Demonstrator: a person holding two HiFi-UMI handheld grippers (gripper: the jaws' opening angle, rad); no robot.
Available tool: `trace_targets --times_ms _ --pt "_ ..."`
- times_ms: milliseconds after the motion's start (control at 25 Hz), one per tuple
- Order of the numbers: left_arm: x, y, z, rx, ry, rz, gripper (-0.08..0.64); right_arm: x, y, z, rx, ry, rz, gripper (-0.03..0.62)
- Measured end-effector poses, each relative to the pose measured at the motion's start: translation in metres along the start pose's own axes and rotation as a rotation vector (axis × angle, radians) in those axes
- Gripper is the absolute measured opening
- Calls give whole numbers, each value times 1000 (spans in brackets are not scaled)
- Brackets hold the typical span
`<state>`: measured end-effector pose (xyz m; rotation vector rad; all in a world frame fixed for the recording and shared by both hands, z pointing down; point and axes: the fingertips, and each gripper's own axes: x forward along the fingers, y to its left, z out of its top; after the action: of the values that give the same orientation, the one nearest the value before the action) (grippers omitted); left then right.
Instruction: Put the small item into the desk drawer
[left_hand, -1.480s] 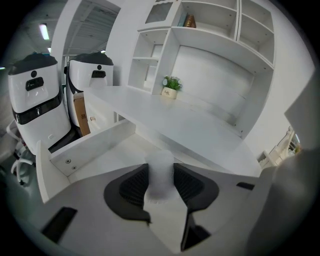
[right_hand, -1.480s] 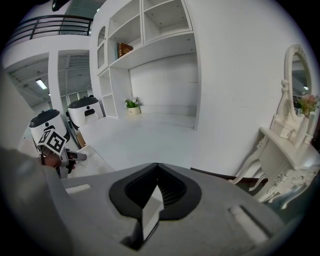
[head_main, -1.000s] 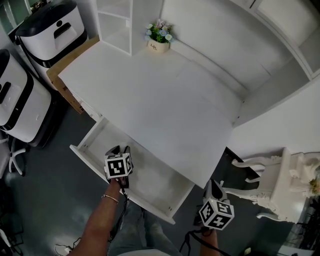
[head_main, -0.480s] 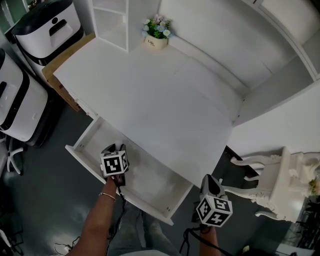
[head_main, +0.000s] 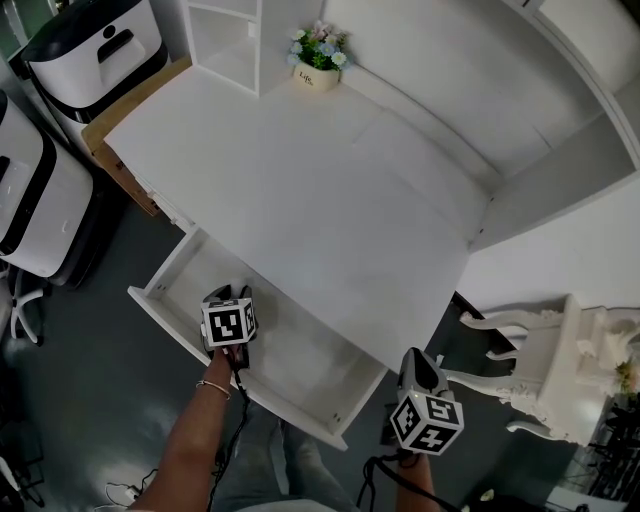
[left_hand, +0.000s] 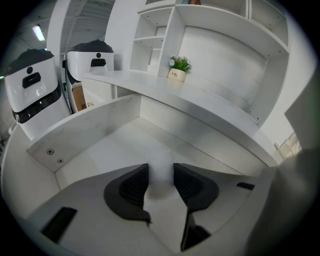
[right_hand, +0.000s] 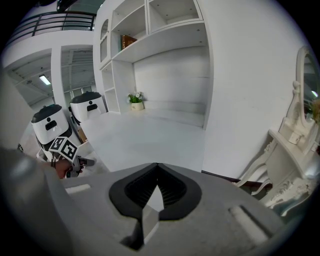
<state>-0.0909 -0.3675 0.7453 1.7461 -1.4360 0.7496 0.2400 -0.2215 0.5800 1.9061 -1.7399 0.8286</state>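
Observation:
The white desk drawer stands pulled open below the desk top. My left gripper reaches down into the drawer's left part, its marker cube above the drawer floor. In the left gripper view its dark pads close on a small whitish item, which is blurred and pokes a little past the tips, just above the drawer floor. My right gripper hangs off the desk's front right corner, shut, with nothing in it. From there the left gripper shows at the far left.
A small flower pot stands at the back of the desk by a shelf unit. Two white-and-black machines and a brown board stand to the left. An ornate white piece of furniture is at the right.
The view has shifted slightly. Both grippers stay nearly where they were, the left one still over the drawer's left part.

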Motion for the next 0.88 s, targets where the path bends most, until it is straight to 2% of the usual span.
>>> trace_targets --times_ms 880 --pt "17 -1 -5 4 27 -9 161 7 4 -3 8 15 -3 0"
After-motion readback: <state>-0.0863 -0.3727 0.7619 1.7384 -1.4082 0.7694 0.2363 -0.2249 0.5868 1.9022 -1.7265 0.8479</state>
